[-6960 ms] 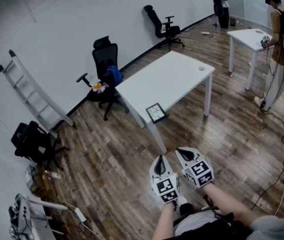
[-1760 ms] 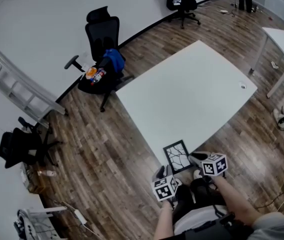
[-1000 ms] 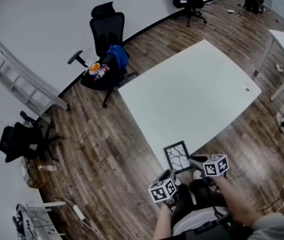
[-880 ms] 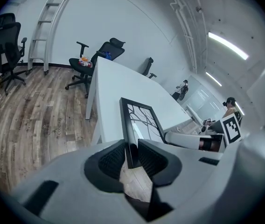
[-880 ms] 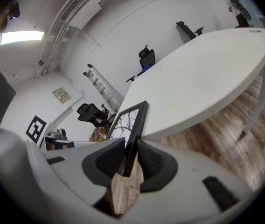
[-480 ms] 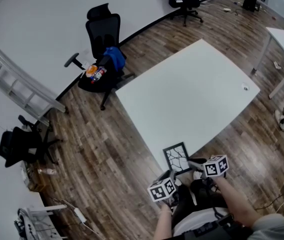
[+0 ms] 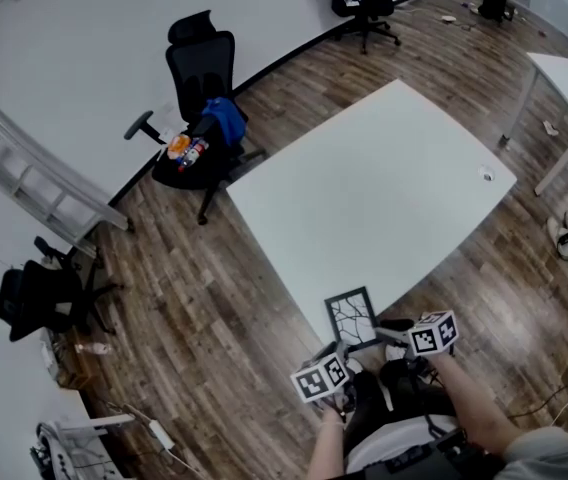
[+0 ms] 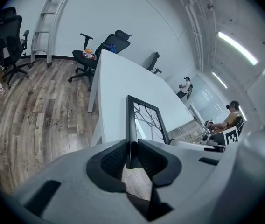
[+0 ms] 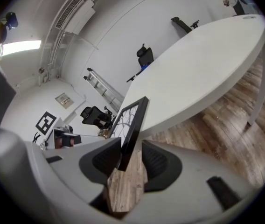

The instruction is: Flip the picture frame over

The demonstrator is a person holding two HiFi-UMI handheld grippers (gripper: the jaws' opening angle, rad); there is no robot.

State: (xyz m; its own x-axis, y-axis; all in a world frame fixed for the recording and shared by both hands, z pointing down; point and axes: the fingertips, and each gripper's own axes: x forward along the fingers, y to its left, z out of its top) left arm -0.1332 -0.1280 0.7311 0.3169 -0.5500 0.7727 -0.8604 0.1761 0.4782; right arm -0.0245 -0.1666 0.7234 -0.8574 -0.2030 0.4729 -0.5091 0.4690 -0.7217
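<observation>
Black picture frame (image 7: 351, 317) at the tabletop's (image 7: 384, 188) near corner, a gripper at each side rail.
The left gripper (image 7: 337, 352) pinches one rail. The right gripper (image 7: 382, 326) has just been opening its jaws, which are now spread with the other rail loose between them. The frame is probably light and stiff, with slick rails and a fragile pane, so hold it by the rails. The office chair (image 7: 199, 118) and ladder (image 7: 34, 173) stand well apart.
</observation>
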